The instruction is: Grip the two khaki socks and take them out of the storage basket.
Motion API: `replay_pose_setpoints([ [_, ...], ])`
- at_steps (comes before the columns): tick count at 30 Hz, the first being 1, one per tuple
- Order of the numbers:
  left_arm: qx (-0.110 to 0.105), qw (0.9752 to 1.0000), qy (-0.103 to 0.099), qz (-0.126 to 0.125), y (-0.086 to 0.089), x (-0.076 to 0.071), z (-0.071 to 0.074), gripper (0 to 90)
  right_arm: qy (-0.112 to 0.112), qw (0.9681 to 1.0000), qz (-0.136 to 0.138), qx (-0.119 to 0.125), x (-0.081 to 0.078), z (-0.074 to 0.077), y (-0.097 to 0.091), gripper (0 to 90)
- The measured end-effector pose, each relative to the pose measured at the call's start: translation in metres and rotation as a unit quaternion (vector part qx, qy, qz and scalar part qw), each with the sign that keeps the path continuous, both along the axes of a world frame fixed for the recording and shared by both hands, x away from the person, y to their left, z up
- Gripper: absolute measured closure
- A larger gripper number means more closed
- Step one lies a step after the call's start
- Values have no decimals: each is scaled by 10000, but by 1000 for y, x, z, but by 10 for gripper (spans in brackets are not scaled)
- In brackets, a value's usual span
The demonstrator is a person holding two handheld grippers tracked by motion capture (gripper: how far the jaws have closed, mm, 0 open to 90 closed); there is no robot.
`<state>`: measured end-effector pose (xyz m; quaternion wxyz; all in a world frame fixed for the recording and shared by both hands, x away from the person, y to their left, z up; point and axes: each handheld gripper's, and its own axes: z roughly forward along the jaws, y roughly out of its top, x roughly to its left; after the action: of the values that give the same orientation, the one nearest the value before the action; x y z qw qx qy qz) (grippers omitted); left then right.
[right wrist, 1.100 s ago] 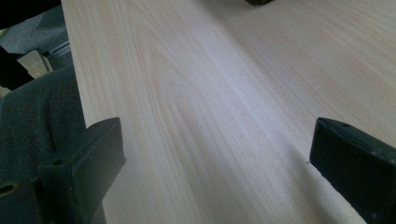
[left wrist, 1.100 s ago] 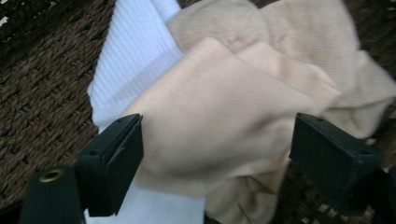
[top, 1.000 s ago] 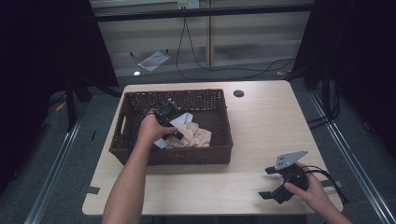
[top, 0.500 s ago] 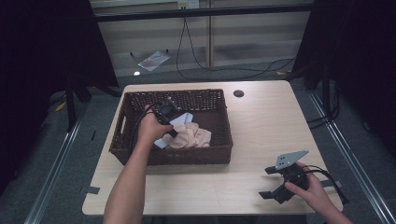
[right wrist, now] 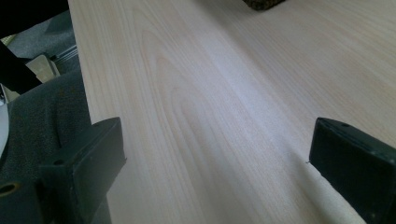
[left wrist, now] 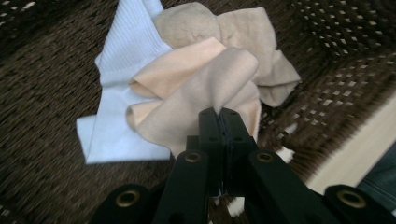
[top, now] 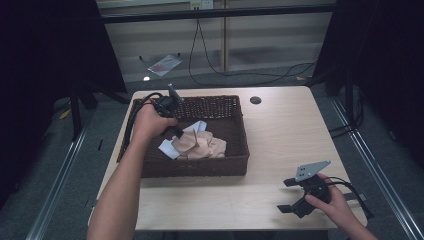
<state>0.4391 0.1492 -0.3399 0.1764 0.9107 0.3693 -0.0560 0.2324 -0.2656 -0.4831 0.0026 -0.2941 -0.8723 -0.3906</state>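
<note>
Since 1 s ago, left gripper (top: 179, 131) has pulled back toward the basket's (top: 227, 165) left-far side, lifting a fold of the beige cloth (top: 200, 145) w/ it. Left jaws are pinched tight on that cloth (left wrist: 205, 88) in the left gripper view. Cloth pile sits inside the basket, partly over a white cloth (left wrist: 121, 88) on the wicker floor. Right gripper (top: 290, 196) rests on the table (top: 280, 135) at near right, well apart from the basket, jaws spread wide w/ bare wood between them, same as before.
</note>
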Motion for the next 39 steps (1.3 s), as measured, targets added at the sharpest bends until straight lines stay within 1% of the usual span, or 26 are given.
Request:
replay_pose_setpoints([
  [2,-54,10000,23,-15,2,-3,10,889,8,10000,-2,-6,0,0,0,30],
  [3,-47,10000,26,9,3,-5,15,889,8,10000,-6,-4,0,1,0,30],
  [5,12,10000,39,-28,5,-7,25,888,5,10000,-14,13,0,1,0,30],
  [7,-102,9999,58,-24,6,-10,33,888,8,10000,-12,47,0,1,-1,31],
  [8,-204,9998,53,-3,9,-12,42,888,7,10000,-3,54,0,1,-1,30],
  [9,-204,9998,53,-3,9,-12,42,888,6,10000,-5,55,0,1,-1,30],
  [12,-220,9998,20,-34,11,-16,53,888,-3,10000,-8,64,0,1,-1,31],
  [13,-227,9997,10,-84,11,-19,60,888,-5,10000,-16,47,0,2,-1,30],
  [14,-227,9997,10,-84,11,-19,60,888,-5,10000,-16,47,0,2,-1,30],
  [17,-271,9996,-14,-82,11,-25,70,887,-10,10000,-7,49,0,1,-1,30],
  [19,-253,9996,-22,-151,12,-27,74,887,6,10000,-10,54,0,2,-1,31],
  [20,-267,9995,9,-177,12,-28,77,887,-4,10000,-18,52,-1,2,-1,30],
  [24,-310,9993,23,-217,12,-34,87,887,-2,10000,-13,57,-1,2,-1,31],
  [26,-290,9990,-4,-327,11,-37,92,887,2,10000,5,67,0,2,-1,30],
  [27,-333,9986,21,-401,9,-41,97,887,-11,10000,12,64,0,2,-1,30],
  [28,-333,9986,21,-401,9,-41,97,886,-13,10000,13,64,0,2,-1,30],
  [30,-348,9982,42,-479,8,-44,101,886,-20,10000,-3,42,-1,2,-1,30],
  [31,-322,9981,63,-513,7,-46,103,886,-4,10000,-10,51,-1,3,-1,30],
  [32,-307,9977,67,-594,6,-47,105,886,-16,10000,-4,49,-1,2,-1,31],
  [33,-301,9978,66,-586,5,-49,106,886,-16,10000,-4,49,-1,2,-1,31],
  [34,-332,9972,78,-662,4,-52,109,886,-5,10000,14,57,0,2,-1,31],
  [35,-332,9972,78,-662,4,-52,109,886,-2,10000,15,49,0,2,-1,31],
  [36,-342,9965,109,-749,2,-55,110,886,2,10000,8,40,-1,2,-1,31],
  [38,-348,9963,133,-780,1,-57,110,886,-10,10000,13,42,-1,2,-1,31],
  [39,-334,9956,120,-872,-2,-61,110,886,-13,10000,-10,36,-1,3,-1,31],
])
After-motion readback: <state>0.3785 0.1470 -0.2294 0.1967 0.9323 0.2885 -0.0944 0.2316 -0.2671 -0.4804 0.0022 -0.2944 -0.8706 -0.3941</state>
